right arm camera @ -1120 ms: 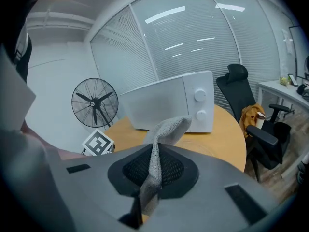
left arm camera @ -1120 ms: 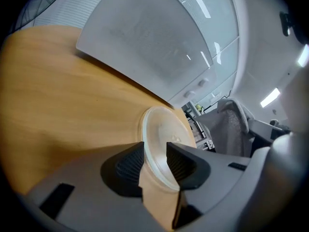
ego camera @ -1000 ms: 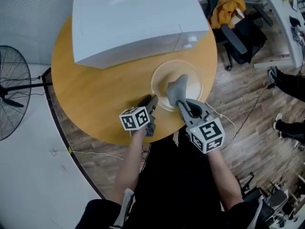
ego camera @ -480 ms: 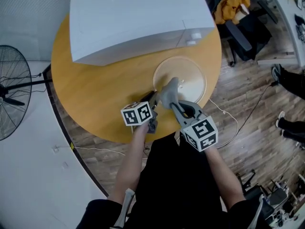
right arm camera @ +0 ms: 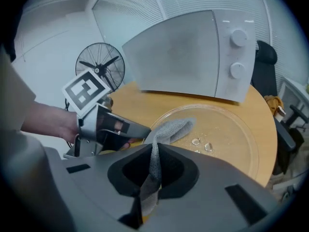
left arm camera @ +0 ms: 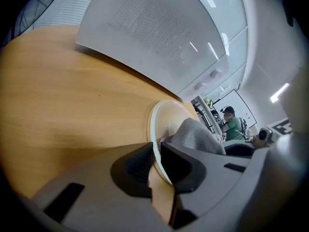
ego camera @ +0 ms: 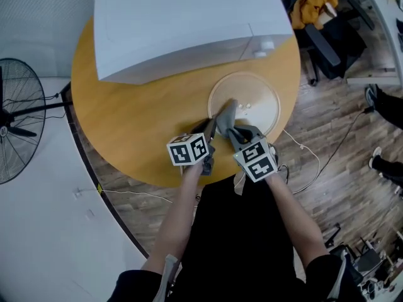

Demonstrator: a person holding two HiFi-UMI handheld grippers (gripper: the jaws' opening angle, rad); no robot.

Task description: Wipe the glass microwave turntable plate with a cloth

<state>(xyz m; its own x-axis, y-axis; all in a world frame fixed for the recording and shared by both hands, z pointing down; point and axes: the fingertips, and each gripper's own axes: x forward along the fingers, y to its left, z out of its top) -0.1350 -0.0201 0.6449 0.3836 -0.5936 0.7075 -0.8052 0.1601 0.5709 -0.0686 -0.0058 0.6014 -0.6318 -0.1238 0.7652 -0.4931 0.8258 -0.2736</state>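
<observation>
The clear glass turntable plate (ego camera: pixel 258 102) lies flat on the round wooden table (ego camera: pixel 138 118) in front of the white microwave (ego camera: pixel 182 24). My left gripper (ego camera: pixel 210 129) sits at the plate's near-left rim; its jaws have just been closing, and the rim (left arm camera: pixel 166 122) runs between them with both pads against it. My right gripper (ego camera: pixel 236 134) is shut on a grey cloth (ego camera: pixel 225 119). The cloth (right arm camera: pixel 171 129) hangs from the jaws, and its free end lies on the glass (right arm camera: pixel 231 134) next to the left gripper (right arm camera: pixel 137 132).
A standing fan (ego camera: pixel 16 128) is on the floor left of the table. An office chair with a yellow garment (ego camera: pixel 312 8) stands at the top right. The table edge runs close under both grippers. A person stands in the background (left arm camera: pixel 234 124).
The right gripper has come down and left with the cloth, which now lies on the plate's near-left part. The left jaws have narrowed onto the plate's rim.
</observation>
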